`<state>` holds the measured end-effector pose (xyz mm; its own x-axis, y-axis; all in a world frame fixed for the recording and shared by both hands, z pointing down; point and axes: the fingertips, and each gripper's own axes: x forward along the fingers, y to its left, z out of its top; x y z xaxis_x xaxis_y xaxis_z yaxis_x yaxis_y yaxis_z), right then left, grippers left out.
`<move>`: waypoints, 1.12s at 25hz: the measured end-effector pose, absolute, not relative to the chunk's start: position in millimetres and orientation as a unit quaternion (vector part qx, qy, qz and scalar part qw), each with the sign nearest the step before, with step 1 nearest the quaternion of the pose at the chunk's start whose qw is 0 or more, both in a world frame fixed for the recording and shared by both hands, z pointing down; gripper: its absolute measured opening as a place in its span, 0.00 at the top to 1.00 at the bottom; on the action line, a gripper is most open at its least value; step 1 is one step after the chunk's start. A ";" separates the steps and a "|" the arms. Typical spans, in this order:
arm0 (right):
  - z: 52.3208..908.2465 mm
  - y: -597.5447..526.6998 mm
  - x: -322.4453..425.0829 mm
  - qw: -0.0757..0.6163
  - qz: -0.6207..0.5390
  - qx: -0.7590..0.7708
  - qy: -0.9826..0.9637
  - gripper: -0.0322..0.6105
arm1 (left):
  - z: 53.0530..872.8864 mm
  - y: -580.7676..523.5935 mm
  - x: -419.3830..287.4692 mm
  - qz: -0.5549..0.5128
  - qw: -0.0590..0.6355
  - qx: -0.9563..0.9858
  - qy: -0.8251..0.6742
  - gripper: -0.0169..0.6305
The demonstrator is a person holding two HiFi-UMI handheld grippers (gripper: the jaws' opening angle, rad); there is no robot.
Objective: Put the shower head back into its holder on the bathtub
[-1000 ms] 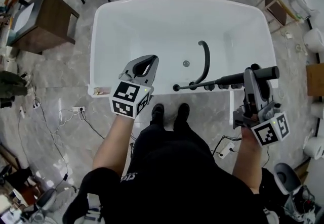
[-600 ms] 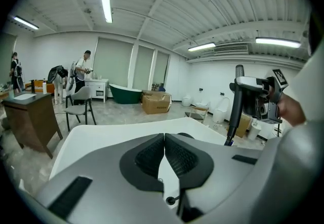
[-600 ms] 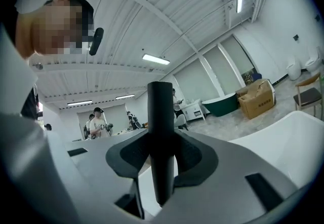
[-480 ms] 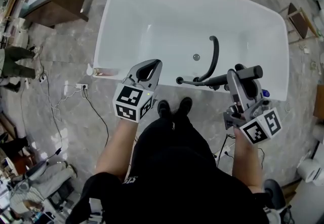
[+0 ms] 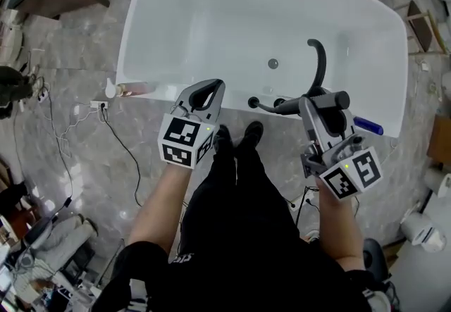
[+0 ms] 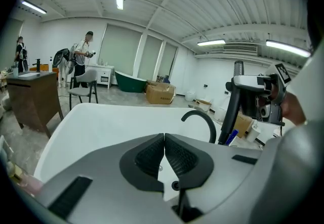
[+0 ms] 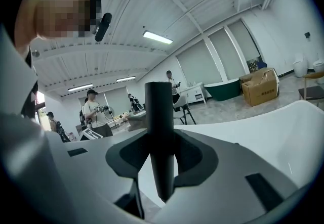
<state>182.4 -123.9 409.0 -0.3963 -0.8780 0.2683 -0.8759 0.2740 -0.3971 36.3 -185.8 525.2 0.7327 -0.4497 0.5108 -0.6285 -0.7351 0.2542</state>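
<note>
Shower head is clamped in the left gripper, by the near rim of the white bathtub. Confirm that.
Wrong gripper. The shower head is clamped in the right gripper, as the right gripper view shows; the left gripper is shut on nothing. It is by the near rim of the white bathtub.

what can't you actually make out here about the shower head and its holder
- The holder: head view, lost among small dark fittings on the bathtub rim, too small to pick out.
- Spray face of the shower head: right gripper view shows only a dark shaft between the jaws.
- The blue object: head view, too small to identify, beside the right gripper.
</note>
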 end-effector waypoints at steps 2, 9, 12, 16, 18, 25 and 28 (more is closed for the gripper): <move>425.9 -126.7 178.2 -0.010 -0.250 -0.549 0.798 0.73 | 539.0 -183.0 39.8 0.214 0.215 0.906 -0.294 0.95; 487.6 -123.1 171.9 -0.060 -0.258 -0.548 0.794 0.72 | 574.2 -170.1 50.7 0.223 0.225 0.905 -0.285 0.95; 520.9 -128.5 156.6 -0.071 -0.265 -0.555 0.785 0.72 | 595.6 -172.0 34.9 0.232 0.230 0.903 -0.279 0.95; 558.7 -129.0 157.0 -0.083 -0.271 -0.575 0.768 0.72 | 610.0 -168.8 28.0 0.240 0.232 0.903 -0.270 0.95; 575.8 -127.7 158.4 -0.092 -0.281 -0.587 0.754 0.72 | 617.3 -167.0 25.3 0.244 0.232 0.903 -0.267 0.95; 627.3 -123.1 154.5 -0.120 -0.293 -0.603 0.732 0.71 | 638.6 -158.7 13.6 0.255 0.239 0.900 -0.261 0.95; 643.4 -121.5 151.3 -0.139 -0.287 -0.606 0.729 0.71 | 642.9 -154.2 11.7 0.258 0.244 0.899 -0.256 0.95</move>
<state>151.3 -121.5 643.4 -0.2264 -0.8037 0.5503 -0.9632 0.1008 -0.2490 11.7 -154.2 642.9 0.7357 -0.3348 0.5888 -0.5866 -0.7496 0.3066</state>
